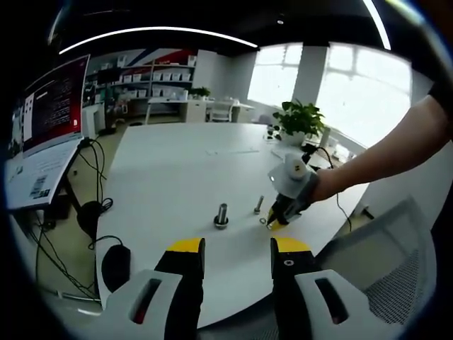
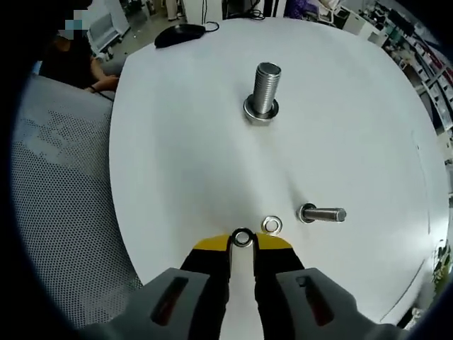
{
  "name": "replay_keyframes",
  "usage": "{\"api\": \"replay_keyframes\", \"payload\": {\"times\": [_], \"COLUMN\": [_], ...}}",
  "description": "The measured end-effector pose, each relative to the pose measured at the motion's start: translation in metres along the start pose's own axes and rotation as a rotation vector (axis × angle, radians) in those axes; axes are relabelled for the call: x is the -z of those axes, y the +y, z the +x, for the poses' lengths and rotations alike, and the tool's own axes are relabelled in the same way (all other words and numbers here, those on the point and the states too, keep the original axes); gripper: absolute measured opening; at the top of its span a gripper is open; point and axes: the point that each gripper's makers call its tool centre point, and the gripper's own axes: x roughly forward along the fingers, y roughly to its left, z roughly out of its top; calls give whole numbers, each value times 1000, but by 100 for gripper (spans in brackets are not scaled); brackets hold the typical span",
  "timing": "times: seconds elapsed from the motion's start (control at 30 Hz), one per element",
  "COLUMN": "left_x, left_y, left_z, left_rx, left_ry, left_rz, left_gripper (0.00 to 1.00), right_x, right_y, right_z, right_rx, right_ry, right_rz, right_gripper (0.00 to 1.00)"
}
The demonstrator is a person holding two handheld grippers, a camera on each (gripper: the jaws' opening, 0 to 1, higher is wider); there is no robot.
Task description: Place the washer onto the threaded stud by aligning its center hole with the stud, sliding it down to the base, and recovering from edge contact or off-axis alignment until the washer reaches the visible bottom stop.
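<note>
The threaded stud (image 2: 263,91) stands upright on the white table (image 2: 184,156), with a wider collar at its base, and shows again as the stud (image 1: 221,214). The small steel washer (image 2: 242,238) sits between the yellow tips of my right gripper (image 2: 242,244), which is shut on it low over the table. A second small ring (image 2: 271,225) lies just right of it. In the left gripper view, a hand holds the right gripper (image 1: 277,219) down at the table, right of the stud. My left gripper (image 1: 238,248) hangs open near the table's edge, holding nothing.
A loose bolt (image 2: 322,214) lies on its side right of the rings; the bolt (image 1: 258,205) lies between the stud and the right gripper. A mouse (image 2: 180,32) rests at the far edge. A mesh chair (image 2: 56,177) stands beside the table, and a monitor (image 1: 53,106) and plant (image 1: 299,120) stand beyond.
</note>
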Motion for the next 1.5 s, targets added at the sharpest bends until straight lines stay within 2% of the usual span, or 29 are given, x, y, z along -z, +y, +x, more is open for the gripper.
{"api": "replay_keyframes", "payload": {"times": [0.07, 0.13, 0.3, 0.4, 0.43, 0.47, 0.5, 0.53, 0.6, 0.67, 0.83, 1.0, 1.2, 1.33, 1.4, 1.43, 1.5], "left_x": [0, -2, -2, -2, -3, -4, -4, -4, -3, -3, -4, -3, -4, -2, -1, -2, -2], "left_y": [0, -3, -7, -8, -9, -10, -10, -9, -8, -7, -10, -10, -11, -9, -9, -11, -10], "left_z": [0, 1, 3, 3, 3, 2, 2, 2, 3, 3, 3, 3, 2, 2, 2, 2, 2], "left_rx": [0, 3, 11, 14, 14, 13, 13, 12, 13, 11, 11, 13, 10, 10, 11, 11, 11], "left_ry": [-3, -6, -7, -7, -9, -10, -10, -11, -11, -11, -12, -12, -14, -12, -10, -11, -11], "left_rz": [-1, 0, 4, 9, 9, 8, 9, 10, 10, 9, 10, 9, 10, 8, 9, 8, 7], "left_gripper": [35, 35, 35, 35, 35, 35, 35, 35, 35, 35, 35, 35, 35, 35, 35, 35, 35], "right_x": [2, 3, 3, 4, 4, 4, 3, 3, 1, -2, -13, -20, -27, -29, -31, -30, -31], "right_y": [-13, -10, -27, -27, -36, -37, -29, -29, -40, -33, -51, -50, -65, -57, -64, -56, -55], "right_z": [1, -10, -18, -25, -20, -20, -33, -34, -31, -42, -40, -49, -42, -49, -46, -51, -50], "right_rx": [5, 12, 32, 41, 43, 45, 51, 51, 55, 61, 71, 82, 84, 86, 87, 88, 88], "right_ry": [-1, -7, -30, -33, -35, -37, -43, -44, -51, -59, -84, -95, -104, -107, -108, -109, -112], "right_rz": [13, 25, 54, 63, 69, 69, 75, 78, 82, 81, 85, 70, 57, 46, 41, 41, 40], "right_gripper": [13, 13, 13, 13, 13, 13, 13, 13, 13, 13, 13, 13, 13, 13, 13, 13, 13]}}
